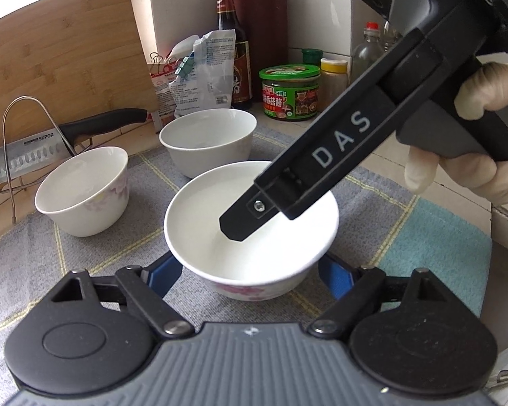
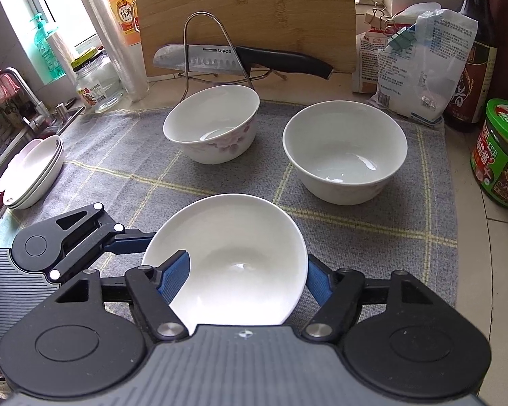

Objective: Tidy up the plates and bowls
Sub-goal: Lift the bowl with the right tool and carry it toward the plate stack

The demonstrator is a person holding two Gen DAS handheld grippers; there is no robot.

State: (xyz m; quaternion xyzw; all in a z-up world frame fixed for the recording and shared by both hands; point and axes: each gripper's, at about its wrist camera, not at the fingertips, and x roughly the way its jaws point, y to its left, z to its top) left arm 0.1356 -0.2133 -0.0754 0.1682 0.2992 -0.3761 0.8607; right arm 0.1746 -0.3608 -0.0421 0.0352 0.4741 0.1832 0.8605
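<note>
On the cloth's [image 2: 118, 155] near edge, your two grippers hold one bowl [image 2: 233, 257]. Your left gripper [image 1: 250, 274] squeezes its sides. Your right gripper [image 2: 249, 280] pinches its rim. Two more bowls [image 2: 213, 125] sit near the far edge.

Ahead of the gripper, a wooden cutting board [image 2: 244, 17] leans against the white tiled wall [image 1: 318, 27] at the back of the pale countertop [image 2: 484, 237]. Far to its left, daylight enters through a window [image 2: 27, 10] above a sink [image 2: 27, 128].
</note>
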